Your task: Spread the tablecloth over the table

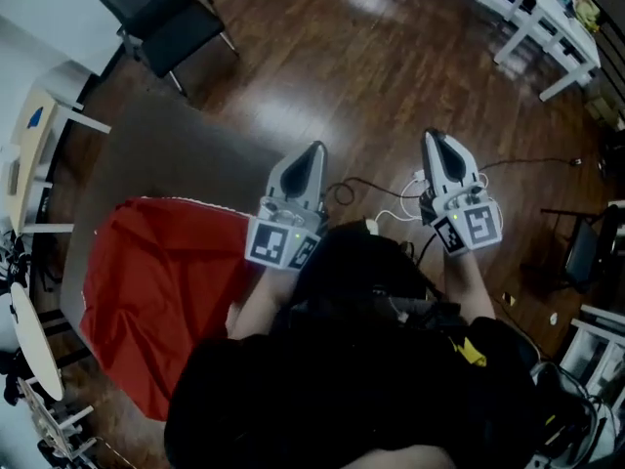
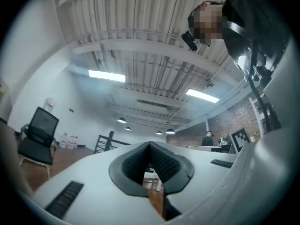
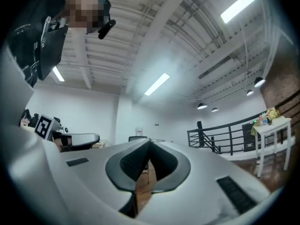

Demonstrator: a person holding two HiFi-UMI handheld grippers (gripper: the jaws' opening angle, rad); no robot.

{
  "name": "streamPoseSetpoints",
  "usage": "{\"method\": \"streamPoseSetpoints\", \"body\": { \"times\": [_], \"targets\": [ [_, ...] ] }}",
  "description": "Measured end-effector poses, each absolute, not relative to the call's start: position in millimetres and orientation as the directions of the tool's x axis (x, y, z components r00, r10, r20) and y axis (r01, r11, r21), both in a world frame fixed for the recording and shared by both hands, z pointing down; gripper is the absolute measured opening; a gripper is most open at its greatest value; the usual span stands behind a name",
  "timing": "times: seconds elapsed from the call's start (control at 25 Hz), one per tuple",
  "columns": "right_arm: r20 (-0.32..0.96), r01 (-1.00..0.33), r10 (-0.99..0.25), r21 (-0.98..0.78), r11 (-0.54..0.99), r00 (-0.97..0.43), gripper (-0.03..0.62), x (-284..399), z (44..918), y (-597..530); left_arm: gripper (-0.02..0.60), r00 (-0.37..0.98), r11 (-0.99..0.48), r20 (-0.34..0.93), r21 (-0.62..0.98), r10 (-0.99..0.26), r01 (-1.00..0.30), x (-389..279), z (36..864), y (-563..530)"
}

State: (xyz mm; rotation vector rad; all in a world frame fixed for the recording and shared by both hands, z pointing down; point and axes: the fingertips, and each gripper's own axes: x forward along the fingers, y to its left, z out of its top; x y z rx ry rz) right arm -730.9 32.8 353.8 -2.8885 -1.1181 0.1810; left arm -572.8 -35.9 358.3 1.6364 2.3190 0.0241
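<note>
A red tablecloth lies crumpled on the near part of a dark grey table, at the left of the head view. My left gripper is beside the table's right edge, over the wooden floor, and holds nothing. My right gripper hangs further right over the floor, also empty. Both point away from the cloth and touch nothing. The left gripper view shows the left gripper with its pads together and only the room and ceiling beyond. The right gripper in its own view is likewise shut, with the room beyond.
A black chair stands beyond the table's far end. White cables lie on the floor between the grippers. A white table is at top right, small pale tables at far left, and another chair at right.
</note>
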Motion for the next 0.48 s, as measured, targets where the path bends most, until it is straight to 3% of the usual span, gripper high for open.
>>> {"method": "streamPoseSetpoints", "body": {
  "times": [0.2, 0.48],
  "targets": [
    [-0.128, 0.738, 0.763, -0.195, -0.646, 0.634, 0.005, -797.4, 369.5, 87.7, 0.003, -0.523, 0.552, -0.188, 0.165, 0.831, 0.817, -660.9, 369.2, 62.6],
    [-0.037, 0.815, 0.828, -0.157, -0.558, 0.559, 0.005, -837.7, 391.0, 178.3, 0.003, -0.641, 0.672, -0.203, 0.206, 0.74, 0.711, -716.7, 378.0, 196.0]
  ]
}}
